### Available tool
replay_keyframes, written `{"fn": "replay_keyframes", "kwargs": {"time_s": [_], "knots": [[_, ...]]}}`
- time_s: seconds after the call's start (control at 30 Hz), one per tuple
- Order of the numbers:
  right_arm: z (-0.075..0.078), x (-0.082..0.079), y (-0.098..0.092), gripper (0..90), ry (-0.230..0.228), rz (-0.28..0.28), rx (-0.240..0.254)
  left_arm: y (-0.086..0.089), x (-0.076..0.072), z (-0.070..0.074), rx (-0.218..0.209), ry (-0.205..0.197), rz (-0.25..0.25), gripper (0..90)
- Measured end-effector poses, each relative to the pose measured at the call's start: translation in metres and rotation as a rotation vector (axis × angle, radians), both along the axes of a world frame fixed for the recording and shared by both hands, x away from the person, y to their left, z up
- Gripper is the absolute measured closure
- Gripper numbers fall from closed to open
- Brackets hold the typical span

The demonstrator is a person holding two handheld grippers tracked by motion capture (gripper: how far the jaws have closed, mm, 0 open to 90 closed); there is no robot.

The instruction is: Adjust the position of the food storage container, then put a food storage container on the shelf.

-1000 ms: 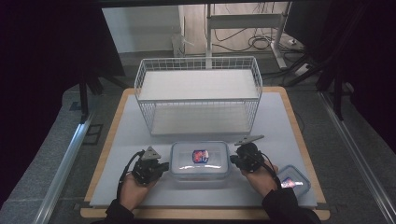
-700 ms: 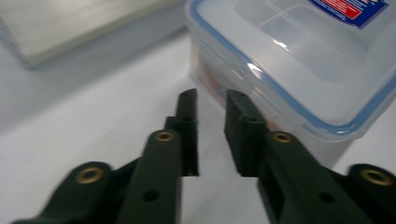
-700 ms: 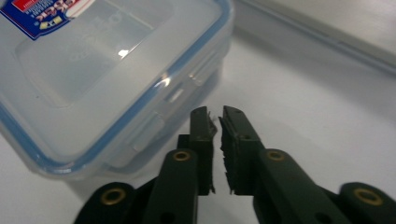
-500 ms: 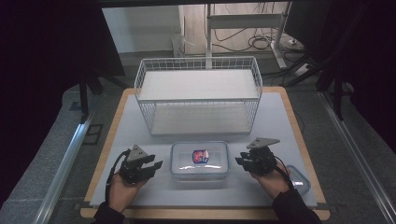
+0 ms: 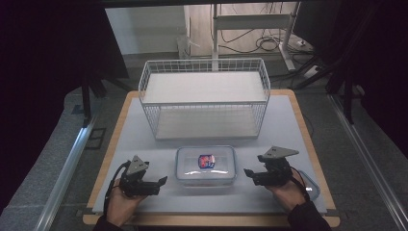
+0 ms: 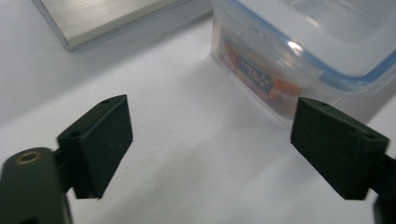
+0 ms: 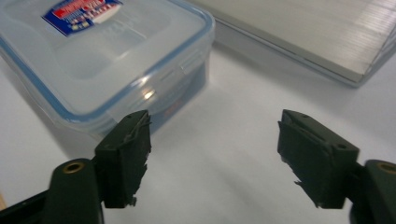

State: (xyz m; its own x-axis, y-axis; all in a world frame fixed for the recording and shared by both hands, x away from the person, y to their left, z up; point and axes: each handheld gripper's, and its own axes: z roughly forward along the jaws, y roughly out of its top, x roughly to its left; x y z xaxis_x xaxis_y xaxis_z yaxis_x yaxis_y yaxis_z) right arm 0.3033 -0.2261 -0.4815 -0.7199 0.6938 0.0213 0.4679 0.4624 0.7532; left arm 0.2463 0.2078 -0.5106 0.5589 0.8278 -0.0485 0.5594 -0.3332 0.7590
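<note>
A clear plastic container with a blue-sealed lid and a red and blue label stands at the front middle of the white mat. To its left, my left gripper points at its side and stands apart from it. Its jaws have just been opening, with nothing between them. My right gripper is on the container's right side, also clear of it, its jaws likewise just opened and empty. The left gripper view has the container beyond my left gripper. In the right gripper view the container sits ahead-left of my right gripper.
A white wire basket with a pale floor stands behind the container. Its base edge is close ahead in both gripper views. Another clear blue-rimmed piece lies under the right wrist. The mat rests on a wooden board.
Both grippers were against the container's sides with jaws shut. They have drawn outward, left one to the left and right one to the right, and their jaws have opened.
</note>
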Motion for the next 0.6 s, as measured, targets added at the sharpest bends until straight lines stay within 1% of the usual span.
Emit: {"fn": "replay_keyframes", "kwargs": {"time_s": [0.03, 0.1, 0.23, 0.4, 0.43, 0.5, 0.53, 0.57, 0.6], "knots": [[0.0, 0.0, 0.0, 24.0, 0.0, 0.0, 0.0, 0.0, 0.0, 0.0, 0.0, 0.0, 0.0, 10.0], [0.0005, -0.0002, -0.0018, 21.0, -0.007, -0.005, 0.012, -0.0004, 0.0002, 0.0007, -0.011, -0.003, -0.005, 8.5], [0.0004, 0.0006, -0.0017, 17.5, -0.001, -0.011, 0.009, -0.0022, -0.0005, 0.0018, -0.023, -0.017, -0.021, 5.7], [0.0, 0.001, -0.0003, 15.4, 0.003, -0.01, 0.005, -0.0033, -0.0001, 0.0013, -0.021, -0.031, -0.025, 4.4], [0.0002, 0.001, 0.0005, 14.4, 0.005, -0.011, 0.009, -0.0029, -0.0003, 0.0014, -0.032, -0.041, -0.03, 3.7], [0.0002, 0.0012, 0.0009, 13.6, 0.004, -0.009, 0.009, -0.0023, -0.0004, 0.0025, -0.038, -0.057, -0.03, 3.6], [0.0003, 0.0011, 0.0013, 13.3, 0.002, -0.009, 0.008, -0.0023, -0.0004, 0.0025, -0.038, -0.057, -0.03, 3.7], [0.0003, 0.0011, 0.0017, 12.9, 0.0, -0.009, 0.006, -0.0016, 0.0, 0.0031, -0.046, -0.064, -0.034, 3.8], [0.0004, 0.0011, 0.0019, 12.6, 0.0, -0.007, 0.007, -0.0008, 0.0014, 0.003, -0.064, -0.066, -0.041, 3.7]]}}
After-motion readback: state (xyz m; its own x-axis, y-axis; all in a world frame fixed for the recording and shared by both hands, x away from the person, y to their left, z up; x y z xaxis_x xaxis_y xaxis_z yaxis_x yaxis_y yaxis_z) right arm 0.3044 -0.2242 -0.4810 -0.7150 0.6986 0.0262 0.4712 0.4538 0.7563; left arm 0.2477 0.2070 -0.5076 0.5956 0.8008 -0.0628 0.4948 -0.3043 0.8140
